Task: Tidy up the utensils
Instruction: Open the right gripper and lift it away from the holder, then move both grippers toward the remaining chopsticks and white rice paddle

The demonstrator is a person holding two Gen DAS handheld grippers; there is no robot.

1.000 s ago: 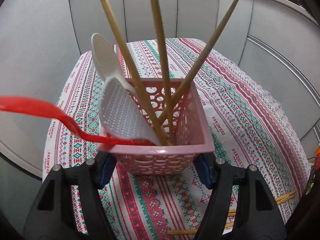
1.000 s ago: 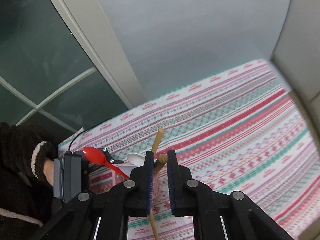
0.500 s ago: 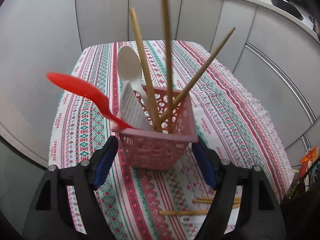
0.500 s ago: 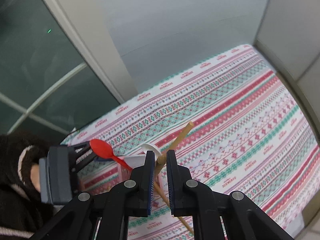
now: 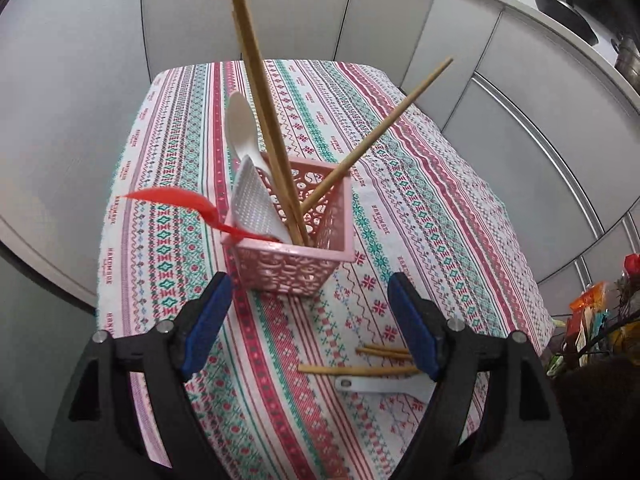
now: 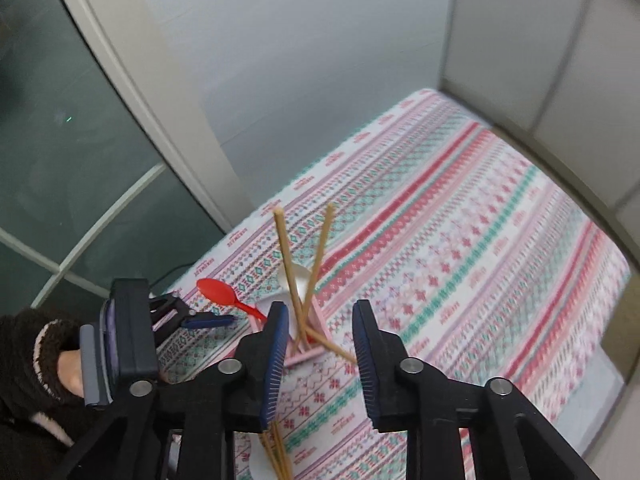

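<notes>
My right gripper point(image 6: 320, 354) jaws have just been opening, empty; left gripper point(image 5: 308, 320) wide, empty. Loose chopsticks point(image 5: 360, 369) lie near me. Beyond, pink basket point(image 5: 288, 268) w/ leaning chopsticks point(image 5: 262, 112); a bump could tip it.

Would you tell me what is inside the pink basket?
The pink basket holds three wooden chopsticks, a white spoon, a white rice paddle and a red spoon; their lower ends are hidden.

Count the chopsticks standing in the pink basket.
3, all in the basket: two lean together toward the back, nearly overlapping; one tilts right. More lie loose on the tablecloth, partly hidden by the left gripper.
</notes>
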